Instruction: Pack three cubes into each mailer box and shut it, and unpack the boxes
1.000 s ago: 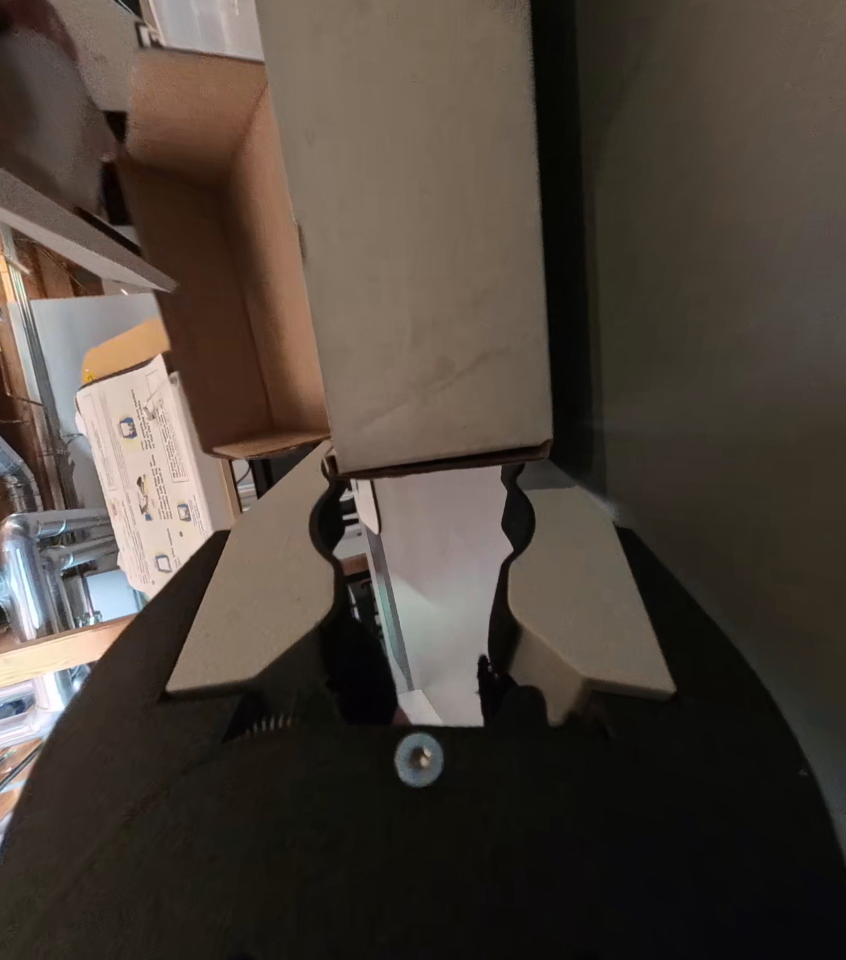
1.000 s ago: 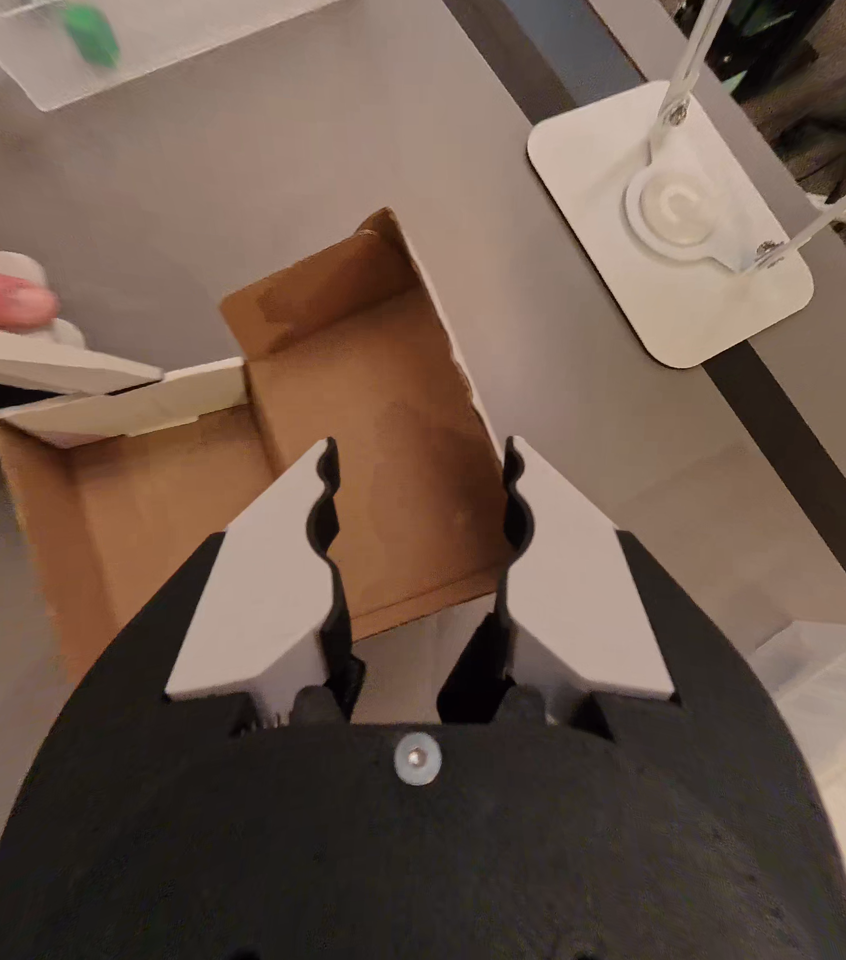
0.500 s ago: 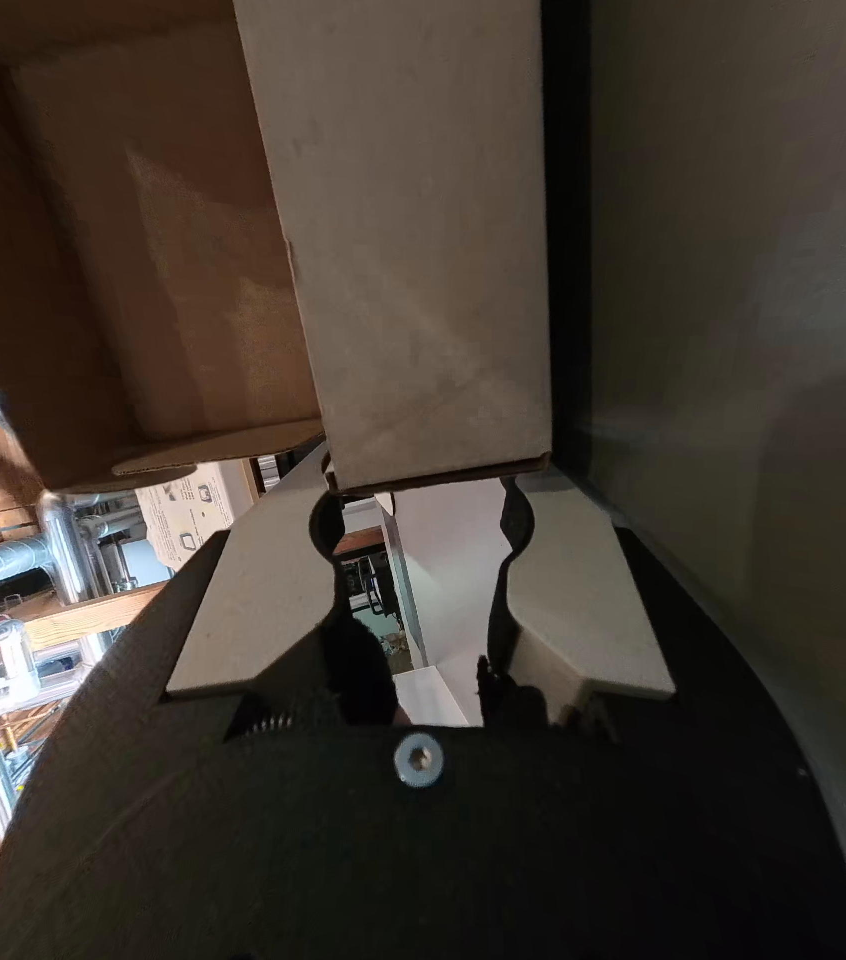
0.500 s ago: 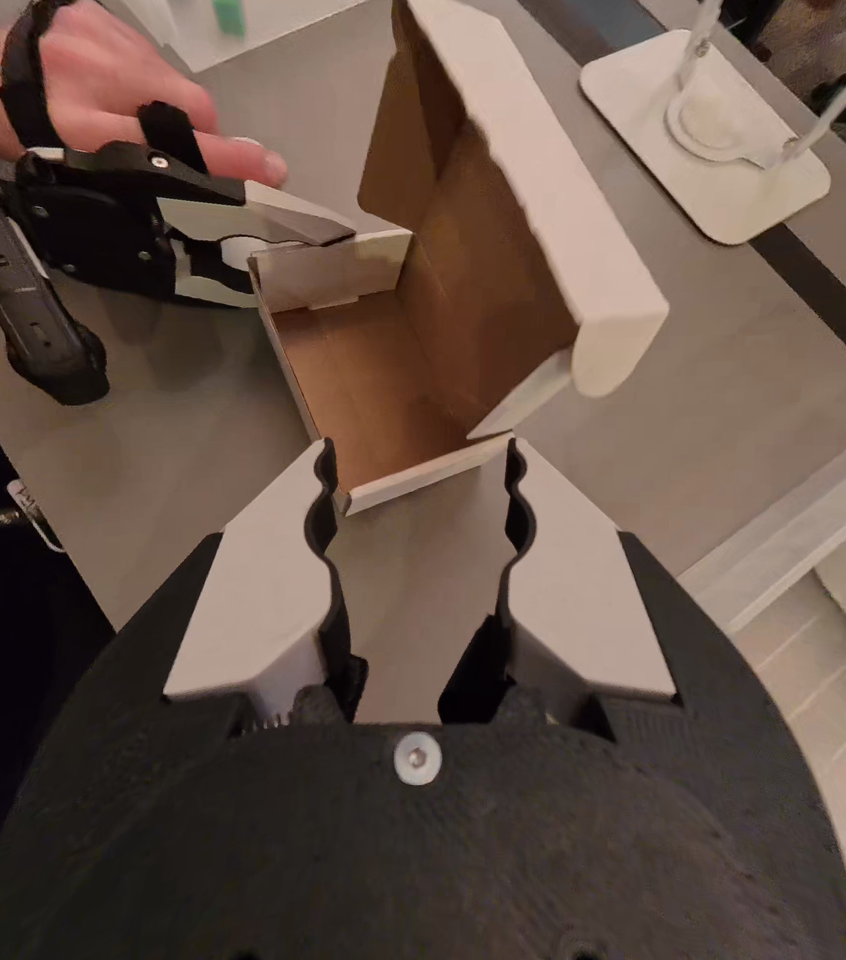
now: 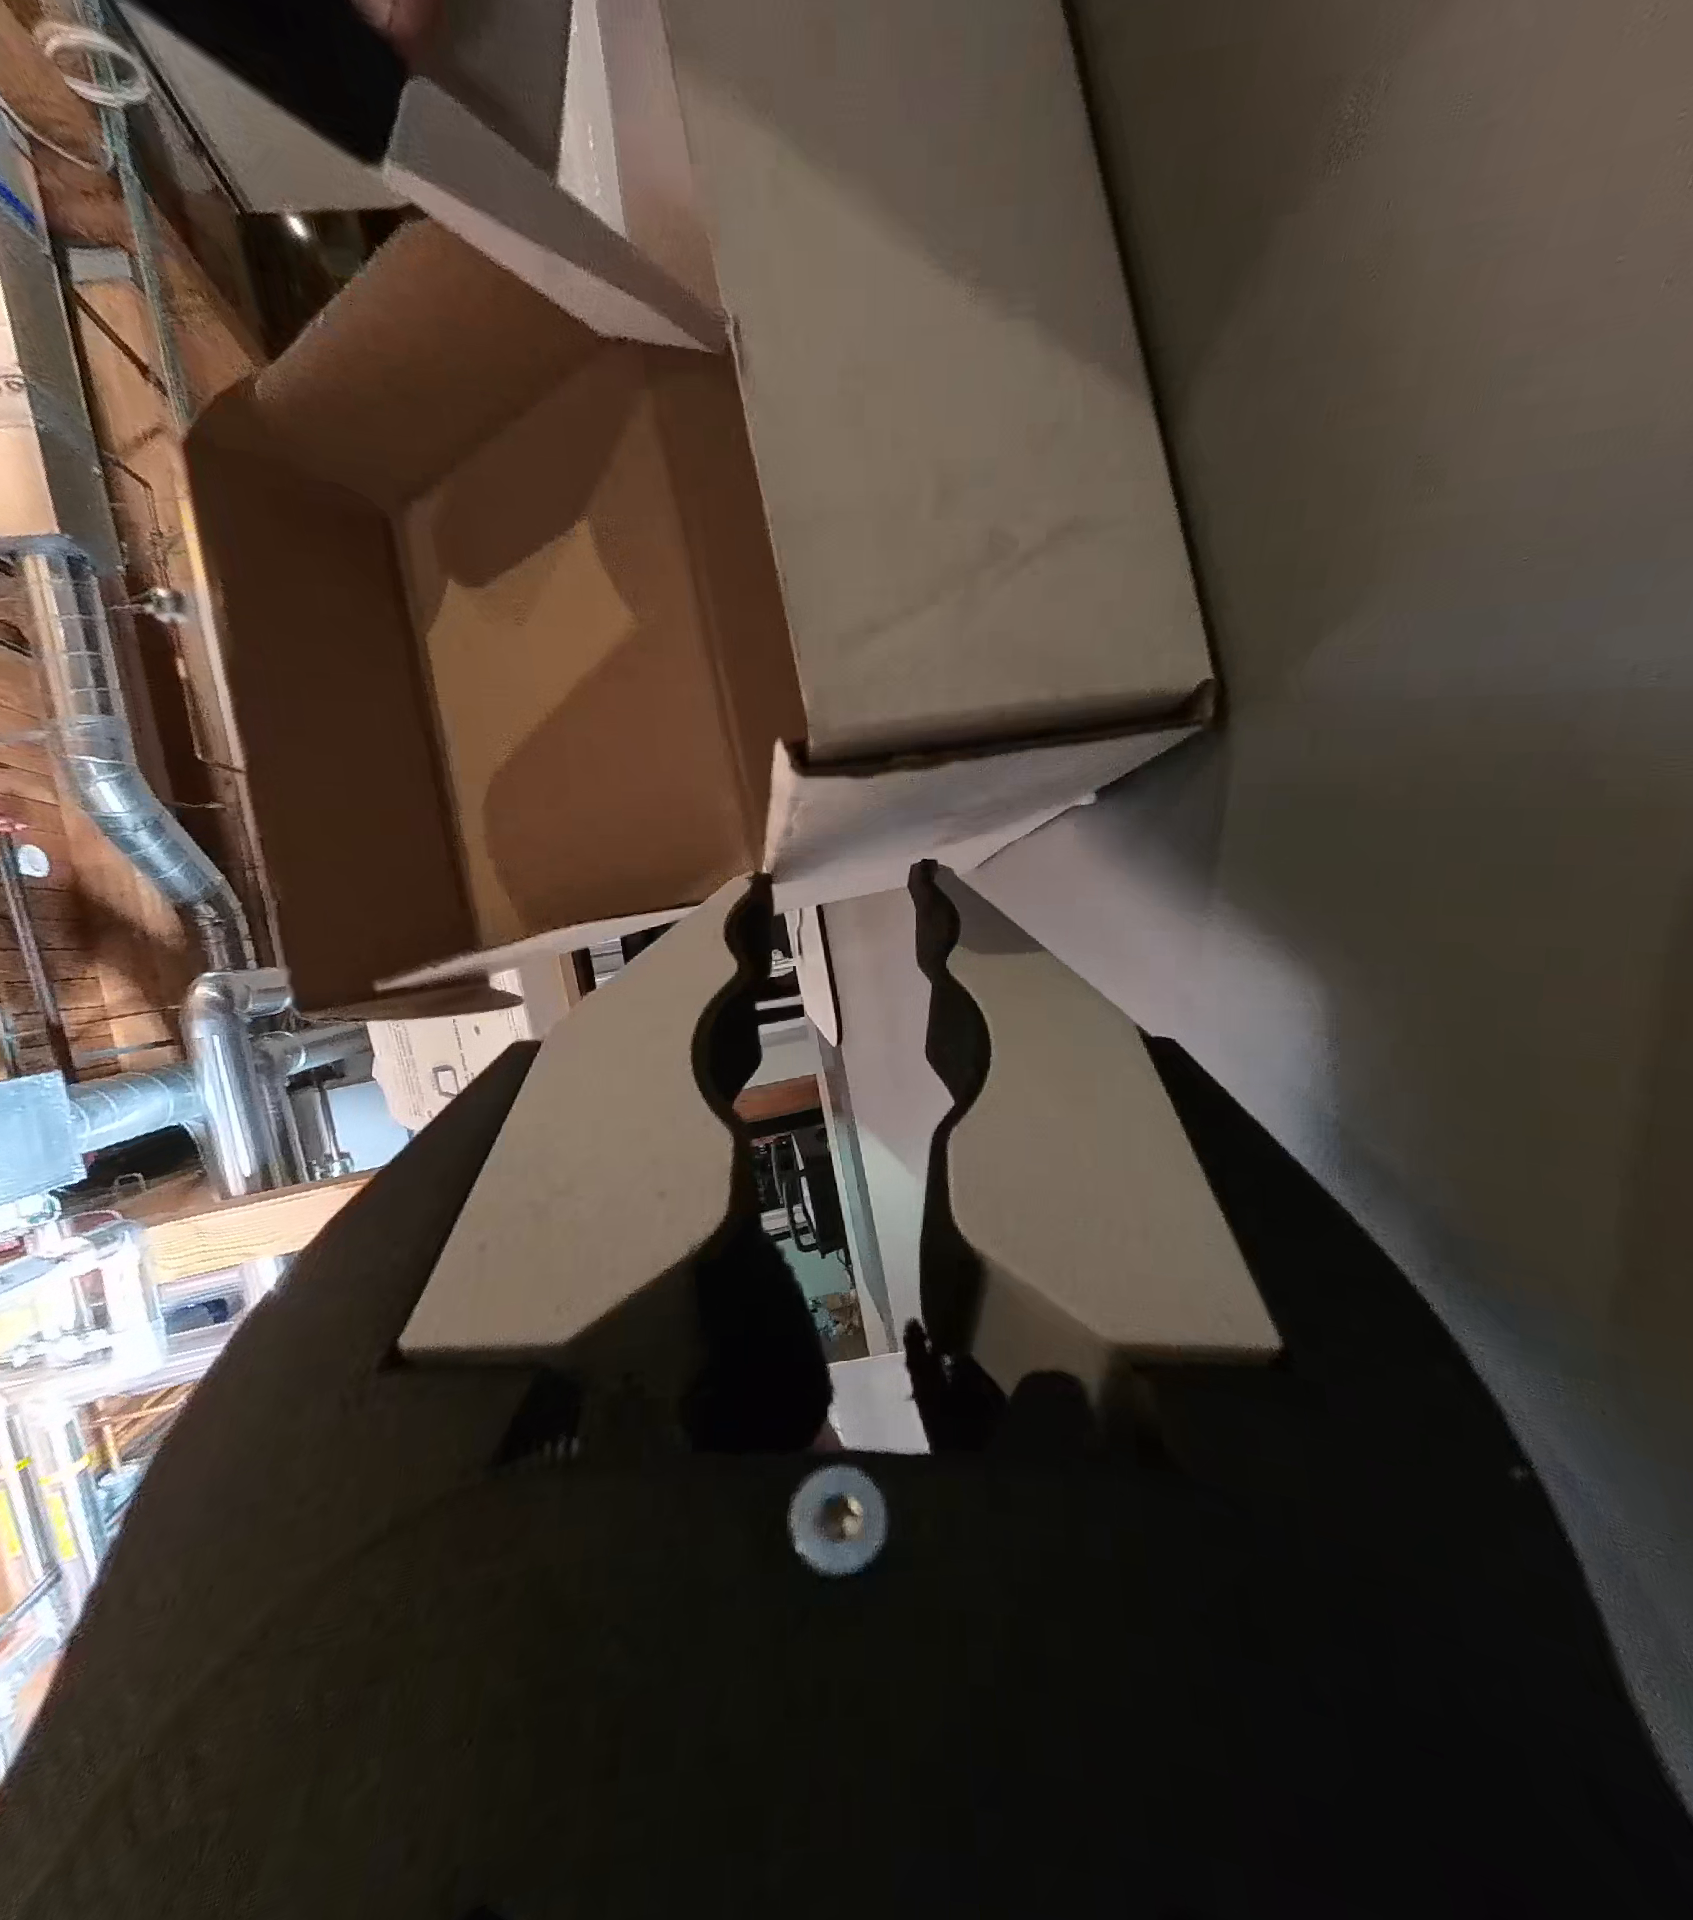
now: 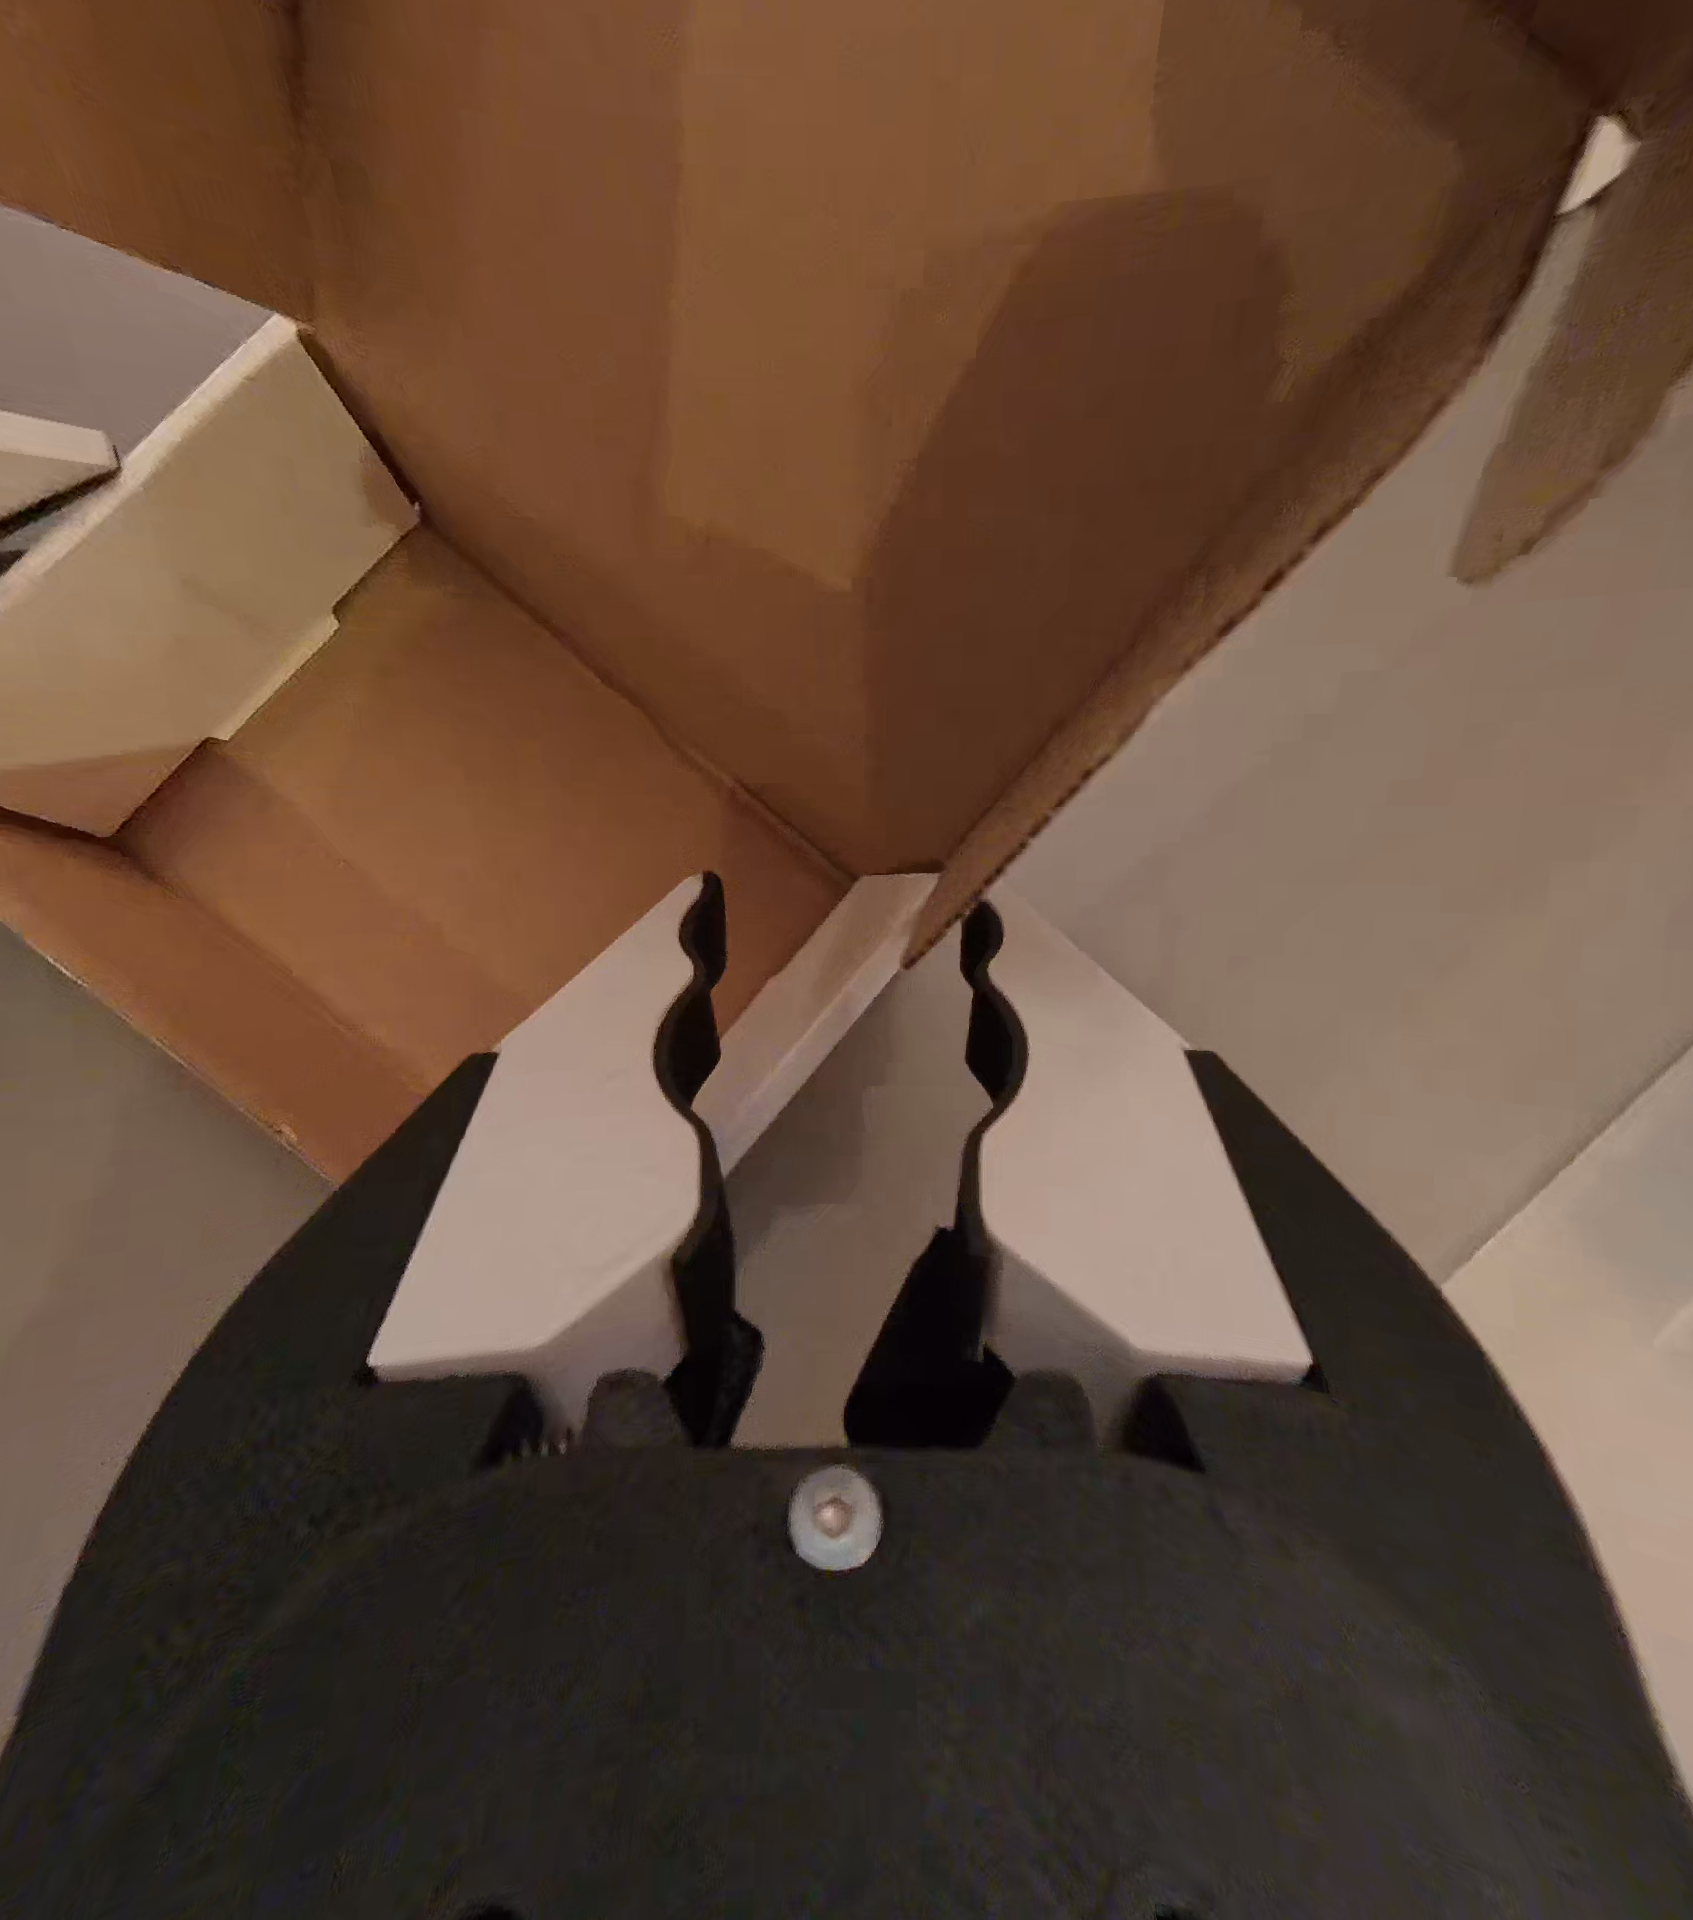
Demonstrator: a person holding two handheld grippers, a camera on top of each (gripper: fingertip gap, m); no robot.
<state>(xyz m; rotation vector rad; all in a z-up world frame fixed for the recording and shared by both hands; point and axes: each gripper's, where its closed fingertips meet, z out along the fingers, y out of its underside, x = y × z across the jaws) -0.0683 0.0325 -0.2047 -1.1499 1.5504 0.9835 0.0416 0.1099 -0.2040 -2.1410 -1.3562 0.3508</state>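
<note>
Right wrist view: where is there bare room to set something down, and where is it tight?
Free: the floor of the mailer box, between its white end wall and raised lid; the table left of the box; more table right of the lid. Tight: the near corner, where the open right tool straddles the box wall.

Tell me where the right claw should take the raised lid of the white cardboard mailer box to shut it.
Probably the thin right side edge of the raised lid, above the hinge corner of the white cardboard mailer box. Come from the right, outside the box: the open right claw sits just under that edge, and the flat panel offers no other narrow part.
</note>
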